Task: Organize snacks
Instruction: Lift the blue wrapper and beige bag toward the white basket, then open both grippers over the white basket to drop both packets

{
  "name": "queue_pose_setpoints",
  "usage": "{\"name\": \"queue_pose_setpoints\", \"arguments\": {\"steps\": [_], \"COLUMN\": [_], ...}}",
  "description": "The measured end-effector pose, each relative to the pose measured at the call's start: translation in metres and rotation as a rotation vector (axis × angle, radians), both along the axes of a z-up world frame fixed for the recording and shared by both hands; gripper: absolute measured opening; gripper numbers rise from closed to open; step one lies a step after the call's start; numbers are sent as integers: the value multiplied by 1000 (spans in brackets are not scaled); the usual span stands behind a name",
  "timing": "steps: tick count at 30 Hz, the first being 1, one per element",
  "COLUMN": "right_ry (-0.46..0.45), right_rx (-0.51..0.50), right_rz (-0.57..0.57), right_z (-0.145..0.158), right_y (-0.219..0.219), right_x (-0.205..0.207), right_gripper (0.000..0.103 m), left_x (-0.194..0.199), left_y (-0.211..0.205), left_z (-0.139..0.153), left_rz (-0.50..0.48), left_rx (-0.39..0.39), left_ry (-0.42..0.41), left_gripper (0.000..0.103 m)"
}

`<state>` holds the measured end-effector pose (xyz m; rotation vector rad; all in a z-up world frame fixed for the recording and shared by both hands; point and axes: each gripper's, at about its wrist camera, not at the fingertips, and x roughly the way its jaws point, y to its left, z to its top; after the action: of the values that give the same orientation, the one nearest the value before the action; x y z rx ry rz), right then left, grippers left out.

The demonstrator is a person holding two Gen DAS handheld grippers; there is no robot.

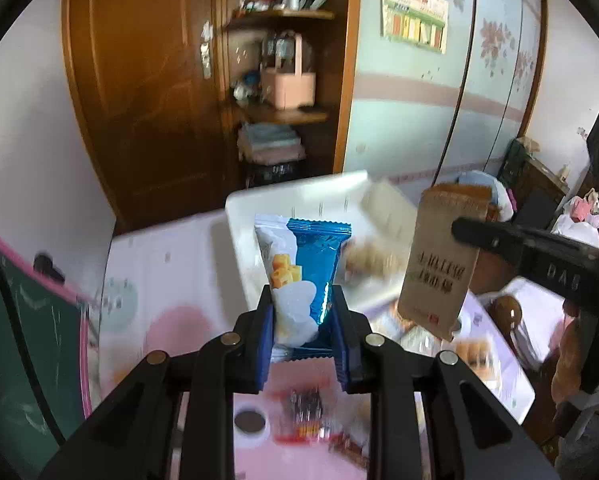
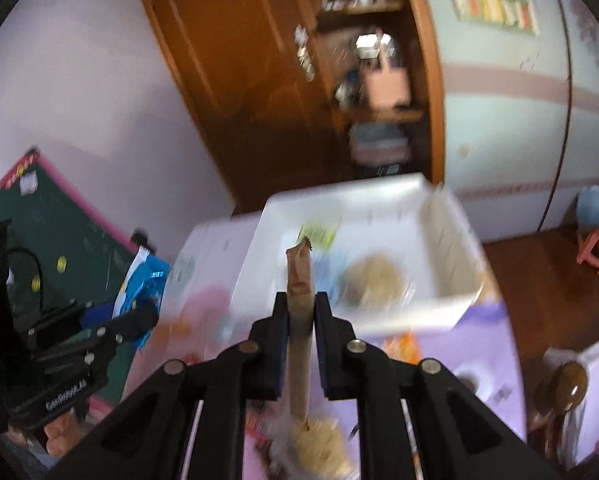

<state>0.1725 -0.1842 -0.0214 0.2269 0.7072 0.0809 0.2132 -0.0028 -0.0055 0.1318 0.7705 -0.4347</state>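
Left tongs [image 1: 302, 322], clamped on the lower half of a blue-and-white snack packet [image 1: 303, 276], which stands upright between the blue pads [image 1: 344, 344] above the desk [image 1: 171, 320]. Right tongs [image 2: 300, 312], clamped on a flat brown snack packet [image 2: 299, 292], seen edge-on from the right wrist camera and face-on, hanging tilted, from the left wrist camera [image 1: 439, 264]. Both packets are held in the air just in front of a white tray [image 1: 299, 196], which sits on the desk's pink-and-lilac patterned cover. Inside the tray lie a round, pale-brown snack [image 2: 373, 280] and a yellow-green packet [image 2: 319, 234]; blur makes further contents hard to identify. On the desk nearer the cameras: a red-trimmed packet [image 1: 305, 412], a dark round disc [image 1: 251, 422], and several orange-printed wrappers [image 1: 473, 354], all smeared by motion. Behind the desk: a brown wooden door [image 1: 139, 92] and open wooden shelves [image 1: 287, 116] carrying a pink caddy [image 1: 289, 84] and folded cloths. To the left, a green chalkboard with pink frame [image 2: 59, 236]. To the right, a pale-blue wall with a poster [image 1: 415, 12].
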Motion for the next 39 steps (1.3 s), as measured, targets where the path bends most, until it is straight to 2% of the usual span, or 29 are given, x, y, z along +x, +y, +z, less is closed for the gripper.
{"name": "queue_pose_setpoints", "arguments": {"steps": [3, 6, 9, 13, 16, 18, 19, 20, 21, 22, 23, 24, 25, 29, 32, 39], "right_ry": [-61, -83, -70, -27, 14, 63, 80, 95, 100, 98, 85, 67, 53, 15, 2, -57], "right_rx": [-22, -41, -54, -66, -89, -107, -111, -117, -129, -138, -158, -178, -192, -260, -234, -198], "right_rz": [-45, -74, -95, -121, -126, -122, -120, -113, -106, -103, -100, -100, -103, -118, -112, -104], "right_z": [24, 35, 31, 19, 1, -11, -15, -20, -23, -25, -25, -24, -22, -14, -7, 23], "right_y": [-21, -34, -45, -54, -53, -51, -50, -48, -46, -43, -39, -36, -35, -25, -23, -20], "right_x": [22, 47, 74, 105, 121, 129, 132, 132, 129, 126, 120, 114, 110, 89, 71, 31], "right_gripper": [12, 12, 12, 12, 12, 13, 14, 16, 22, 35, 42, 54, 61, 63, 63, 63], "left_x": [26, 55, 83, 112, 129, 133, 133, 132, 131, 128, 124, 124, 123, 112, 97, 57], "left_y": [-17, -36, -54, -72, -89, -97, -99, -100, -100, -99, -97, -96, -94, -88, -84, -70], "left_z": [16, 23, 23, 7, -12, -22, -25, -28, -29, -29, -29, -29, -30, -26, -17, 8], "left_rz": [-7, 1, 29, 39, 50, 59, 64, 68, 79, 94, 97, 96, 97, 114, 111, 117], "left_rx": [-18, -30, -23, -37, 7, 40, 53, 65, 73, 76, 77, 82, 89, 99, 103, 30], "left_ry": [-23, -19, -24, 18, 27, 18, 14, 10, -1, -25, -45, -46, -40, -46, -73, -73], "left_gripper": [23, 23, 24, 24, 25, 35, 56, 84, 93, 97, 97, 97, 97, 97, 97, 97]}}
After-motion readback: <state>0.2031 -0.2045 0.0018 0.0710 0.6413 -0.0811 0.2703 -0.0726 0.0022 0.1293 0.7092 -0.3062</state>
